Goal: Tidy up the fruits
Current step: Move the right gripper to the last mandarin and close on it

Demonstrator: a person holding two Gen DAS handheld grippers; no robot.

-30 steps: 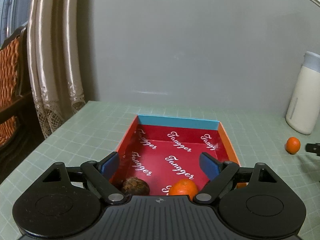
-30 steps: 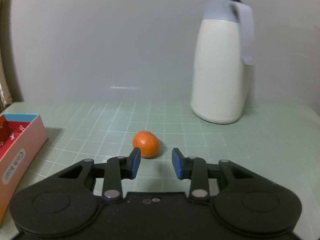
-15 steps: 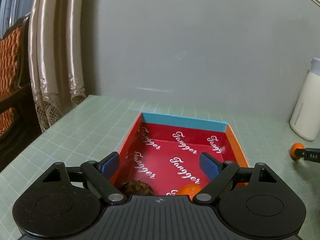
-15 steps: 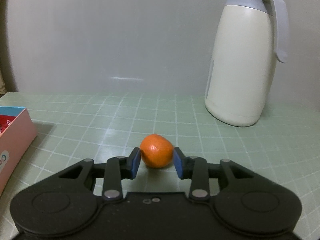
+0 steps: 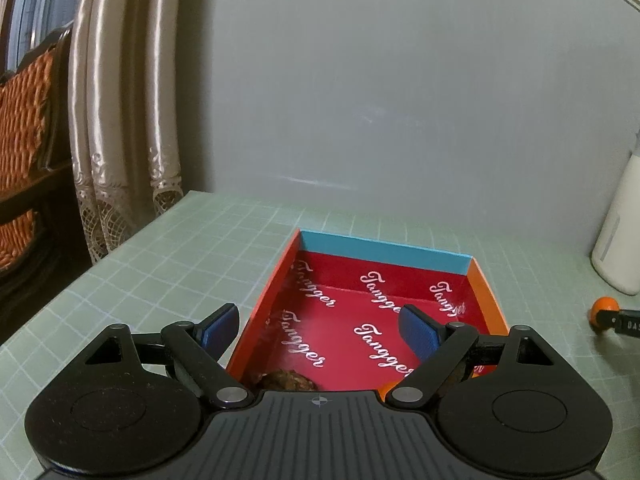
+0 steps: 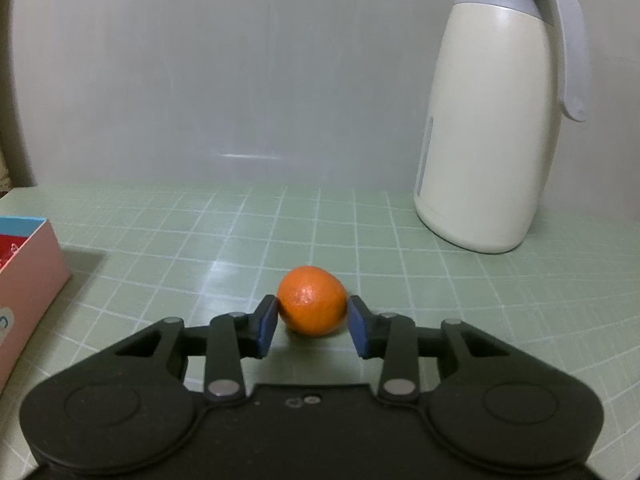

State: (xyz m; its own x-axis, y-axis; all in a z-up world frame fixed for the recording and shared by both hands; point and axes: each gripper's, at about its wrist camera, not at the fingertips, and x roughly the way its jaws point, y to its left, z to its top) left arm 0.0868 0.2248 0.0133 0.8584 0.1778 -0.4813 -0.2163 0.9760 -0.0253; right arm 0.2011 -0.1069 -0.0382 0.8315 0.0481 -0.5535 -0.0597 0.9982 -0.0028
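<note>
home room, satin curtains (image 5: 120,128), woven chair (image 5: 28,128), thermos jug (image 6: 492,120)

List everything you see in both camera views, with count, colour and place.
tangerine: one on the mat, orange, between the right claw's pads
box: one, red inside, blue far wall, orange side rims, on the mat under the left claw
brown fruit: one, dark, near end of the box, partly hidden
jug: one, cream with grey lid, back right of the mat
mat: one, green, gridded
curtain: one, beige, far left
chair: one, orange, far left
left claw: black, blue pads, open
right claw: black, blue pads, at the tangerine's sides
</note>
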